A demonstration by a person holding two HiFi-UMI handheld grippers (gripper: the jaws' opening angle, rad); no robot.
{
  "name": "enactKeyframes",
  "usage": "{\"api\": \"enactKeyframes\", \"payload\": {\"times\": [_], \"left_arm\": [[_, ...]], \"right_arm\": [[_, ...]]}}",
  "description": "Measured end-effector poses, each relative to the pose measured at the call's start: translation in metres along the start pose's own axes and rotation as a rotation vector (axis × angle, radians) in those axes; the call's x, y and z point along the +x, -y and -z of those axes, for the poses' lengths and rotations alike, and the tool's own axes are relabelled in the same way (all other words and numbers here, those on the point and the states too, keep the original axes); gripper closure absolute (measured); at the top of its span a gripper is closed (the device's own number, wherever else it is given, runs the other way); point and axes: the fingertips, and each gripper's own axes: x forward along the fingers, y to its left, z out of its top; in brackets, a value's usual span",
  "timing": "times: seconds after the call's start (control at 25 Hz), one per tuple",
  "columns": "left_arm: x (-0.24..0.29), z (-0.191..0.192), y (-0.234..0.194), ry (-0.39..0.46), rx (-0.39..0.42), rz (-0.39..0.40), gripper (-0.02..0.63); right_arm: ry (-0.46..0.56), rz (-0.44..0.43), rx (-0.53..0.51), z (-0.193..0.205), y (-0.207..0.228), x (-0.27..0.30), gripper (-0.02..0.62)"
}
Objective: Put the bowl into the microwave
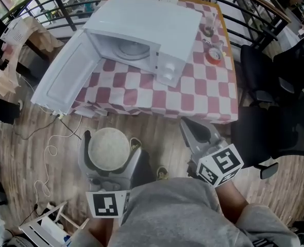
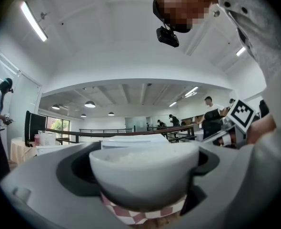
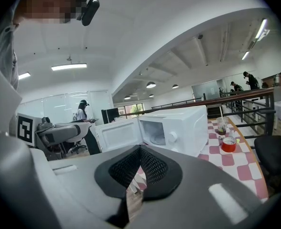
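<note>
1. Bowl = white, round, filled w/ white stuff that looks like rice. Held up over the wood floor, in front of the tabletop's near edge, well apart from the microwave.
2. L gripper: jaws clamped on the bowl, 1 on each side. L gripper view shows the bowl sitting upright btwn them and filling the gap.
3. R gripper: jaws pressed together, nothing btwn them. It sits to the R of the bowl, apart from it, tip pointing toward the tabletop. R gripper view shows the pads meeting at the tip.
4. Microwave = white, on the tabletop, which has a red/white checked cloth. Its door is swung fully open to the L, past the tabletop edge. Glass turntable visible inside, cavity looks empty.
5. R of the microwave on the cloth: red round item and a small cup, both near the far R side.
6. White cable lies on the floor at L. Black chairs stand R of the tabletop.
</note>
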Motion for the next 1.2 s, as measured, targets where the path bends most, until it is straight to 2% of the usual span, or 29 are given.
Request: {"api": "enactKeyframes", "payload": {"times": [0.4, 0.88, 1.2], "left_arm": [[0.057, -0.002, -0.031, -0.015, -0.021, 0.044, 0.067], [0.087, 0.005, -0.081, -0.014, -0.035, 0.066, 0.067], [0.109, 0.011, -0.095, -0.035, -0.051, 0.14, 0.067]], "right_arm": [[-0.013, 0.024, 0.022, -0.024, 0.016, 0.054, 0.6], [-0.029, 0.041, 0.012, -0.04, 0.007, 0.106, 0.6], [-0.02, 0.058, -0.001, -0.056, 0.0, 0.135, 0.6]]}}
